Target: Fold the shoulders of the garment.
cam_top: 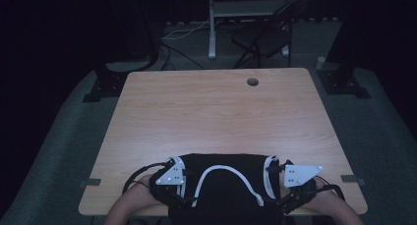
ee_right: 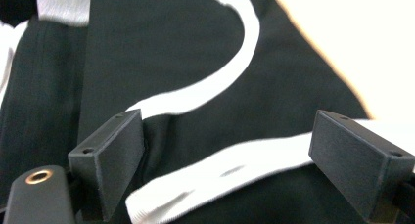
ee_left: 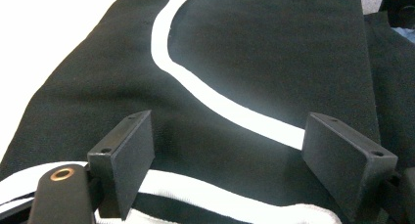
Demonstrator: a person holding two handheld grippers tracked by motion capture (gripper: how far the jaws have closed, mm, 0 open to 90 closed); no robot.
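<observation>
A black sleeveless garment [cam_top: 226,190] with white trim lies flat at the near edge of the wooden table [cam_top: 221,112]. Its white neckline [cam_top: 223,171] curves across the middle. My left gripper [cam_top: 179,184] stands open at the garment's left shoulder, and my right gripper [cam_top: 276,182] stands open at the right shoulder. In the left gripper view the jaws of the left gripper [ee_left: 232,136] are wide apart over a white armhole band [ee_left: 195,190], with the neckline [ee_left: 225,106] beyond. In the right gripper view the right gripper [ee_right: 230,131] straddles a white band [ee_right: 220,170] without pressing on it.
A round cable hole [cam_top: 253,81] sits near the table's far edge. Beyond the table stand a dark folding chair [cam_top: 263,38] and a white stand leg [cam_top: 212,28], with cables on the floor. Black frame feet [cam_top: 105,85] flank the far corners.
</observation>
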